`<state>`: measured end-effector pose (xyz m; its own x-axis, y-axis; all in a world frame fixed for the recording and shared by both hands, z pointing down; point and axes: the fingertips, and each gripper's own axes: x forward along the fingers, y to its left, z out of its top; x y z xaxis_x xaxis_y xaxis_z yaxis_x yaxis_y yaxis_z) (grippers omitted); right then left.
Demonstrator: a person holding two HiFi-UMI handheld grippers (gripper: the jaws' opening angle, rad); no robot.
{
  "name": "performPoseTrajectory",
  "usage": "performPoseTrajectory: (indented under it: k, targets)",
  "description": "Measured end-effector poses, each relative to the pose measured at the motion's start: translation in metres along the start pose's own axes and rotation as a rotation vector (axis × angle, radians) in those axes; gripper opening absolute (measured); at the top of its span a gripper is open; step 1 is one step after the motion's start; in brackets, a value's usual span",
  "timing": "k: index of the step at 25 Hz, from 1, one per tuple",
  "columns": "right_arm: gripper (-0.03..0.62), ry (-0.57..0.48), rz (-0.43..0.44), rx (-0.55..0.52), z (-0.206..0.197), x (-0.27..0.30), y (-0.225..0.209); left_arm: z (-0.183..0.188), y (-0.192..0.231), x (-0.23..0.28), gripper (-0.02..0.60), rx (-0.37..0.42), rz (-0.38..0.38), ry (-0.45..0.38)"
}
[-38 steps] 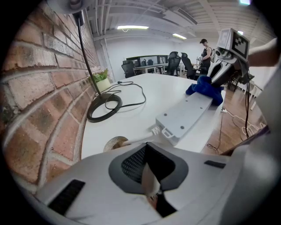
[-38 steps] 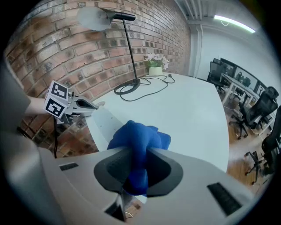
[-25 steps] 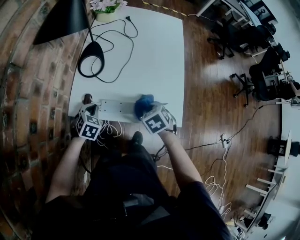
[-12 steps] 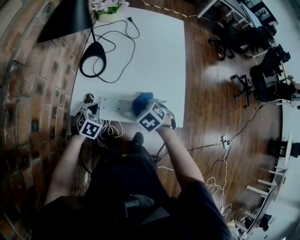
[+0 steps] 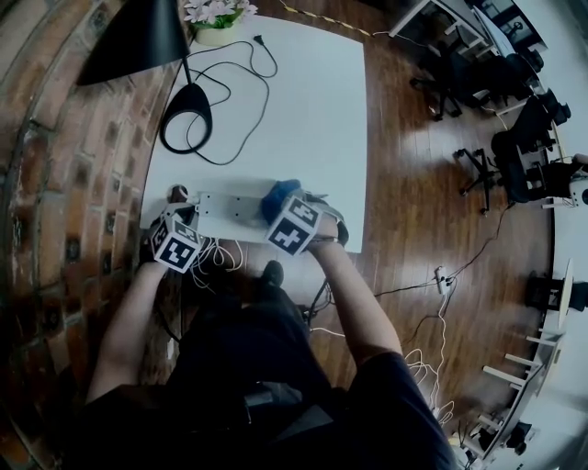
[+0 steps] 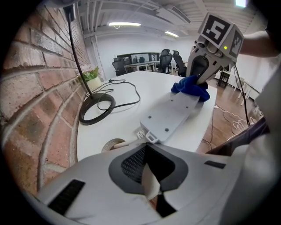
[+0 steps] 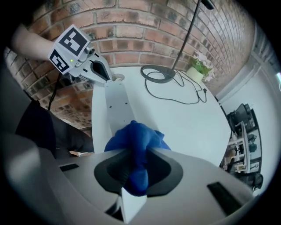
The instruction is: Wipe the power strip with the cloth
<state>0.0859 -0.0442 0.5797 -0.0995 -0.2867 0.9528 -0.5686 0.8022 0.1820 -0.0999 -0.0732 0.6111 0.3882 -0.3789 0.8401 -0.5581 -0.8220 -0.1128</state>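
Observation:
The white power strip lies along the table's near edge with its screwed back face up. A blue cloth rests bunched on the strip's right end, and my right gripper is shut on it, pointing steeply down. My left gripper is shut, its tips meeting right at the strip's cord end. I cannot tell whether it pinches anything there. Each gripper shows in the other's view: the right gripper, the left gripper.
A black lamp base with its looping cord sits further back on the white table. A flower pot stands at the far edge. A brick wall runs along the left. Cables lie on the wooden floor.
The right gripper has rolled about its own line and edged slightly left along the strip with the cloth. The left gripper has stayed at the cord end.

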Motion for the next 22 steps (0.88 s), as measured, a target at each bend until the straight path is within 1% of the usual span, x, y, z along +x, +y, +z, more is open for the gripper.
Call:
performPoseTrajectory:
  k: [3,5,9,19,22]
  targets:
    - [0.05,-0.022,-0.032,-0.014,0.009,0.002,0.0,0.0,0.0,0.0,0.002,0.007,-0.009,0.003]
    - [0.05,-0.041,-0.034,-0.014,0.017,0.004,0.003,0.0,0.001,0.0,0.002,0.012,-0.011,0.004]
    - [0.049,-0.052,-0.023,-0.059,0.031,0.007,0.007,-0.001,0.0,0.001,0.003,0.017,-0.025,0.008]
    - [0.049,-0.123,0.11,-0.055,0.067,0.013,0.013,0.0,0.0,-0.001,0.002,0.015,-0.062,0.001]
    - [0.049,-0.165,0.147,-0.041,0.085,0.015,0.018,0.001,0.0,-0.002,0.003,0.011,-0.066,0.0]
